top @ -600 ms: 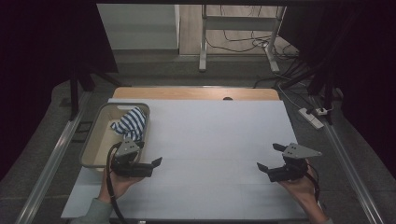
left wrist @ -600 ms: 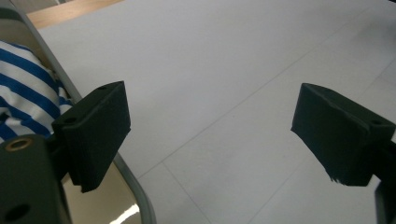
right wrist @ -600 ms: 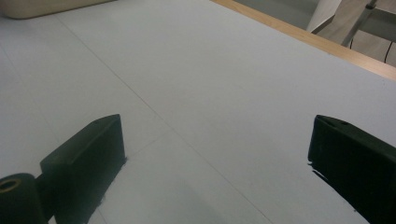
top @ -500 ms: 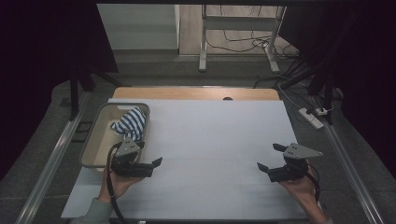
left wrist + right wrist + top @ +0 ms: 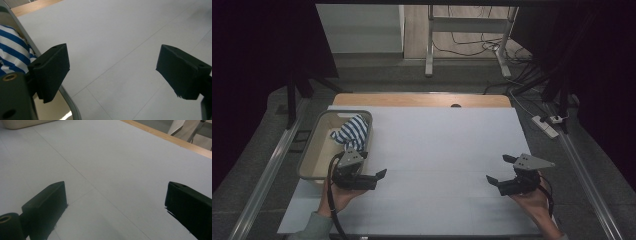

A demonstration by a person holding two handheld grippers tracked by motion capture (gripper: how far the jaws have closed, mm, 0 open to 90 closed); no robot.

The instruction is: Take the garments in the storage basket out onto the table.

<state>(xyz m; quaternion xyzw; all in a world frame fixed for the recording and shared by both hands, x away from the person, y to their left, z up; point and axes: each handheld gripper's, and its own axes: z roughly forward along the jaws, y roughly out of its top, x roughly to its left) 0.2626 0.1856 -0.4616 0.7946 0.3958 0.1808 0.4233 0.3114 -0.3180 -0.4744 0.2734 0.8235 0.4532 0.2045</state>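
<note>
While your left gripper (image 5: 374, 176) sits low over the mat (image 5: 437, 150), its jaws stand wide apart with nothing between them; in the left gripper view the two black pads (image 5: 51, 71) frame bare mat, and the near pad hangs just over the bin rim (image 5: 27, 41). Your left hand (image 5: 339, 195) holds that gripper just beside the bin's near right corner, jaws pointing toward the middle of the mat.

Your right gripper (image 5: 502, 170) is spread just as wide and grips nothing; in the right gripper view its pads (image 5: 48, 205) stand at either side of plain mat. Your right hand (image 5: 532, 197) keeps it near the mat's right front part, well apart from the left gripper.

You'll find the striped cloth (image 5: 351, 132) bunched in the bin (image 5: 312, 150), toward its far right side. It touches neither gripper. In the left gripper view the cloth's blue and white stripes (image 5: 12, 50) show just behind the rim. The bin stands on the mat's left edge. Beyond the mat, a strip of wooden table (image 5: 422, 100) shows at the far side.
</note>
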